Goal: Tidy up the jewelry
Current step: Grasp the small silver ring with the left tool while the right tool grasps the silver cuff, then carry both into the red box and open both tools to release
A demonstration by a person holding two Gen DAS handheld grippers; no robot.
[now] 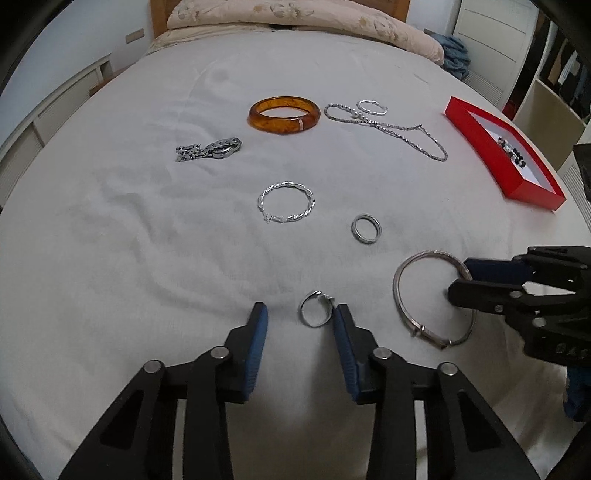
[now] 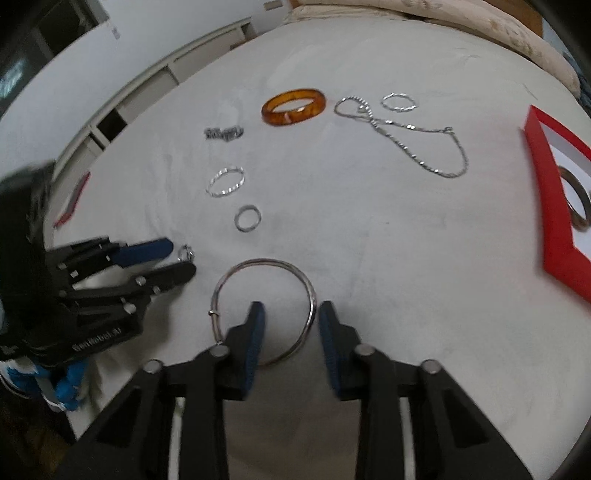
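Jewelry lies on a white bedsheet. My left gripper (image 1: 300, 314) is open around a small silver ring (image 1: 316, 308), which touches its right finger. My right gripper (image 2: 289, 314) is open, its jaws straddling the right rim of a large silver bangle (image 2: 312, 291), also in the left wrist view (image 1: 400, 295). An amber bangle (image 1: 283, 118), a watch (image 1: 208, 148), a twisted silver bracelet (image 1: 286, 202), a plain ring (image 1: 365, 229), a chain necklace (image 1: 388, 127) and a thin ring (image 1: 373, 108) lie further off. A red box (image 1: 480, 147) holds dark beads at right.
Pillows (image 1: 295, 18) and a wooden headboard are at the far end of the bed. A blue cloth (image 1: 454, 51) lies at the far right. White cabinets stand on both sides. The red box (image 2: 554, 206) in the right wrist view holds a bangle.
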